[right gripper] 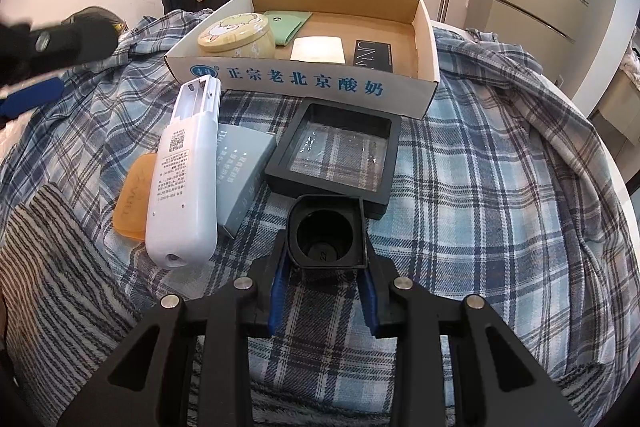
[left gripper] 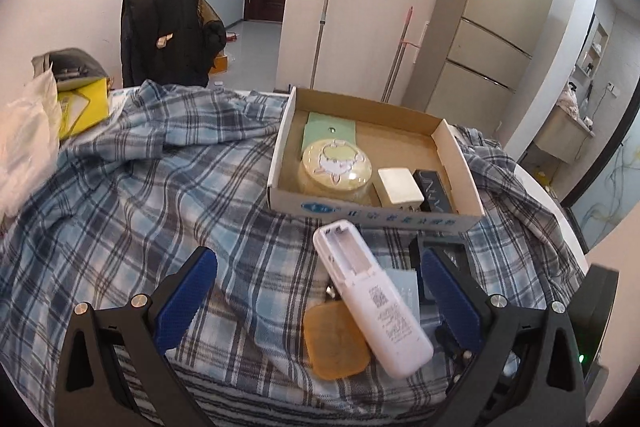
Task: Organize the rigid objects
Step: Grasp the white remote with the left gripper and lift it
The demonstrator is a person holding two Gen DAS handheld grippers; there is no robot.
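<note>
A cardboard box (left gripper: 280, 163) (right gripper: 304, 83) on the plaid cloth holds a round yellow tin (left gripper: 336, 163) (right gripper: 236, 31), a green pouch (left gripper: 330, 129), a white block (left gripper: 398, 185) (right gripper: 318, 49) and a black carton (left gripper: 434, 189) (right gripper: 372, 55). In front lie a white remote (left gripper: 372, 297) (right gripper: 184, 171), back up, over an orange soap (left gripper: 334, 343) (right gripper: 132, 195) and a grey carton (right gripper: 242, 171). A black frame case (right gripper: 336, 151) lies beside them. My left gripper (left gripper: 316, 291) is open around the remote. My right gripper (right gripper: 326, 263) is shut on a small black square cap (right gripper: 328, 239).
The table has a plaid cloth (left gripper: 140, 187) with a striped cloth (right gripper: 52, 267) at the near left. A yellow packet (left gripper: 84, 107) and a white bag (left gripper: 24, 147) lie at the far left. A chair with a dark coat (left gripper: 168, 35) stands behind; a fridge (left gripper: 492, 15) is at the right.
</note>
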